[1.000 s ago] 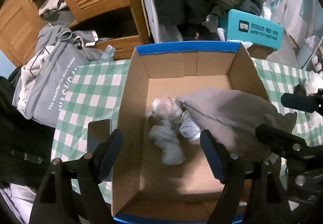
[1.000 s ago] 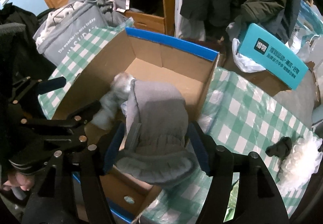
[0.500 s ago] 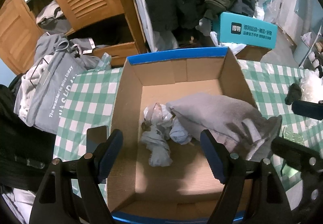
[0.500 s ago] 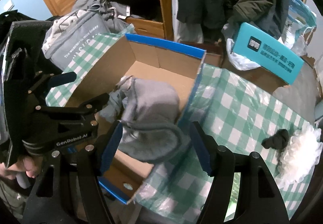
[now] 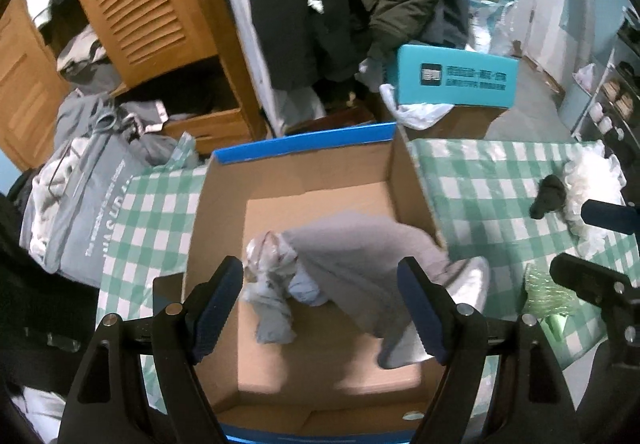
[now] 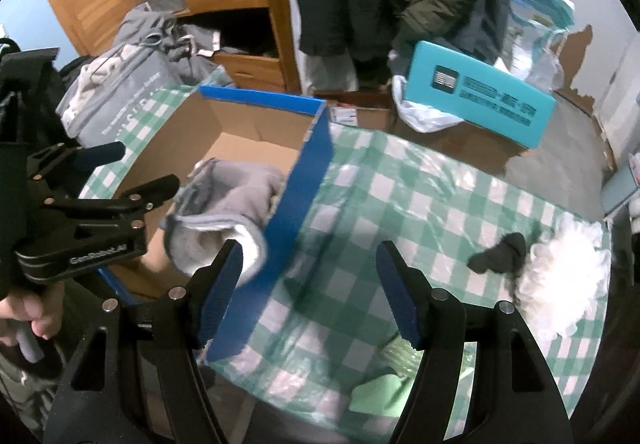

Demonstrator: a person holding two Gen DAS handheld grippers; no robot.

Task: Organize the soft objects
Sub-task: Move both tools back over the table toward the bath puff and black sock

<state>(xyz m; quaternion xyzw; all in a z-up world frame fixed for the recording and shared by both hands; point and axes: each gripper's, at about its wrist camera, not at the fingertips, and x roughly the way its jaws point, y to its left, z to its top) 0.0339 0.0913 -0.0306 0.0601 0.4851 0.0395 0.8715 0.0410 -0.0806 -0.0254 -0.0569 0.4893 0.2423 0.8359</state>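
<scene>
Both jaws stand open and empty. The grey fleece garment lies inside the open cardboard box with blue edging, draped against its right wall. Next, direct the right gripper to the small black cloth item beside the white fluffy bundle, far right on the surface; pinch it centrally.

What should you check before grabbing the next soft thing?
1. Right gripper open and holding nothing: ok.
2. Left gripper open and holding nothing: ok.
3. Grey mitten fully inside the box: not ok, its cuff hangs over the right wall.
4. Black sock and white fluffy thing out on the tablecloth: ok.
5. Path from right gripper to the sock clear: ok.
6. Room left in the box: ok.
</scene>
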